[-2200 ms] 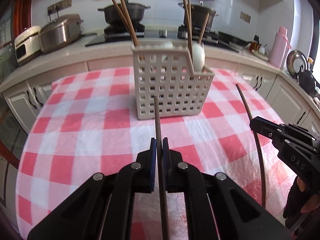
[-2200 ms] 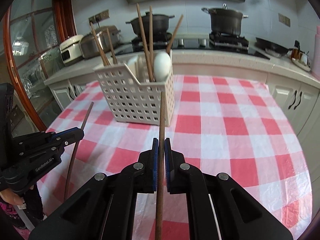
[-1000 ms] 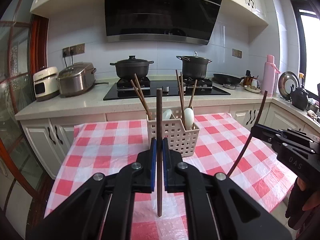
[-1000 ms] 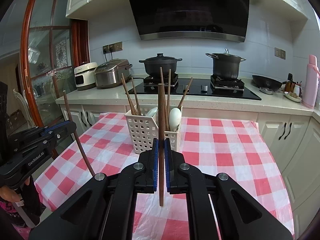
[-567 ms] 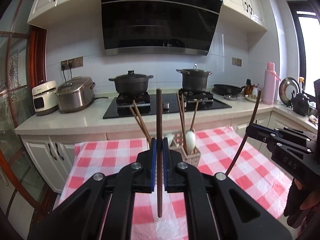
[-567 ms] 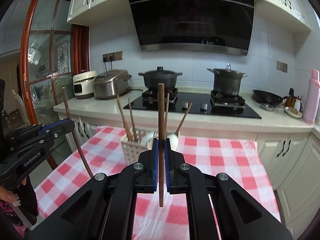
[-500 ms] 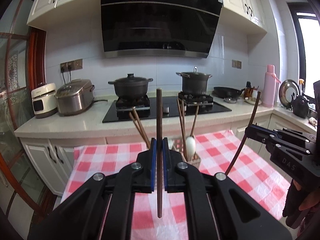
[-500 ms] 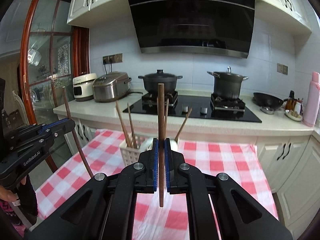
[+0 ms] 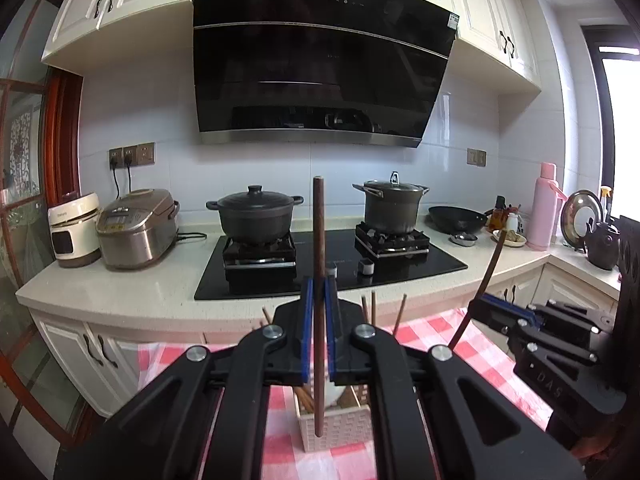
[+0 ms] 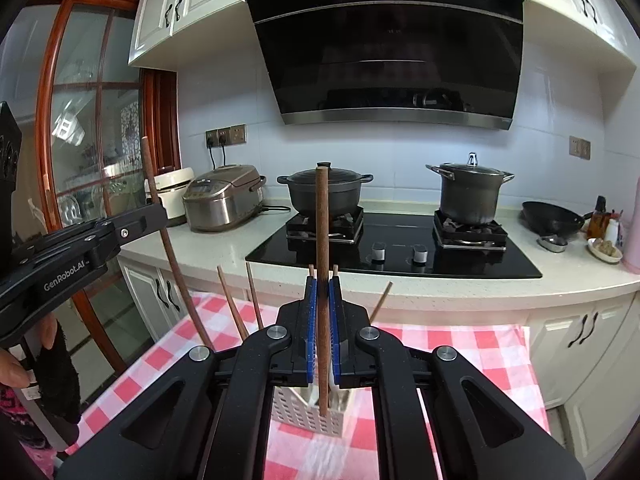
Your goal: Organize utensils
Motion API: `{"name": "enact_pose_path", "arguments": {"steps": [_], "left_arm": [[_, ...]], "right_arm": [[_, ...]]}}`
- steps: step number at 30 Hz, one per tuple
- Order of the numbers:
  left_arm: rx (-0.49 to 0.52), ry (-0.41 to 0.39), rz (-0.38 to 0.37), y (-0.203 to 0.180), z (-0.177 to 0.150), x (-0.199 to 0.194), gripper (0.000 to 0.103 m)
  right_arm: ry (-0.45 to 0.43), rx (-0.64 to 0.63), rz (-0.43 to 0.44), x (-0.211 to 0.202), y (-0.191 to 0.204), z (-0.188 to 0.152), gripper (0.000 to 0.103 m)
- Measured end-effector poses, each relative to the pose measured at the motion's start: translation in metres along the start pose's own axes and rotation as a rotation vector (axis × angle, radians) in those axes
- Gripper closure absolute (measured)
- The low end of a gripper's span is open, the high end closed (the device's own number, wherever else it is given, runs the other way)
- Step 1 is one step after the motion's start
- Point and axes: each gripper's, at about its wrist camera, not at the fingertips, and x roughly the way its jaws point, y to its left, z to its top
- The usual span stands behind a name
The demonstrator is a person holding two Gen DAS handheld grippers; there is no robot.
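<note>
Two chopsticks held above the basket

Our left gripper and right gripper each clamp one chopstick; lowering askew could snag the basket rim.

Both tongs, left and right, are clamped tight, pointing slightly downward.

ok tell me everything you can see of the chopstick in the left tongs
The chopstick is a slim, dark brown stick that looks like wood, with a blunt flat top end. It stands upright, clamped partway along its length between the blue pads of the shut left tongs. Its top rises against the stove behind; its lower end hangs free in front of the white perforated basket on the checked tablecloth. In the right wrist view it leans slightly. Only the pads touch it.
</note>
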Motion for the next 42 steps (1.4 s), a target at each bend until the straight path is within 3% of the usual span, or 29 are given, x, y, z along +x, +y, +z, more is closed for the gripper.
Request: {"name": "enact_pose_path", "arguments": {"steps": [10, 18, 27, 32, 36, 40, 42], "left_arm": [[-0.03, 0.0, -0.017, 0.0, 0.011, 0.043, 0.097], [-0.075, 0.089, -0.065, 0.003, -0.022, 0.081, 0.097], [-0.082, 0.181, -0.023, 0.014, -0.059, 0.106, 0.095], [-0.09, 0.158, 0.017, 0.03, -0.063, 0.092, 0.083], [-0.083, 0.142, 0.037, 0.034, -0.066, 0.077, 0.077], [-0.073, 0.112, 0.059, 0.033, -0.068, 0.053, 0.057], [-0.069, 0.086, 0.08, 0.033, -0.072, 0.034, 0.042]], "right_arm": [[0.04, -0.008, 0.022, 0.034, 0.005, 0.002, 0.097], [0.124, -0.012, 0.042, 0.067, 0.008, -0.014, 0.097], [0.203, 0.01, 0.022, 0.102, 0.008, -0.034, 0.093], [0.2, 0.035, 0.011, 0.097, 0.0, -0.036, 0.089], [0.192, 0.028, 0.007, 0.085, 0.001, -0.036, 0.08], [0.164, 0.021, 0.014, 0.06, 0.006, -0.035, 0.08], [0.14, 0.018, 0.017, 0.044, 0.008, -0.036, 0.066]]}}
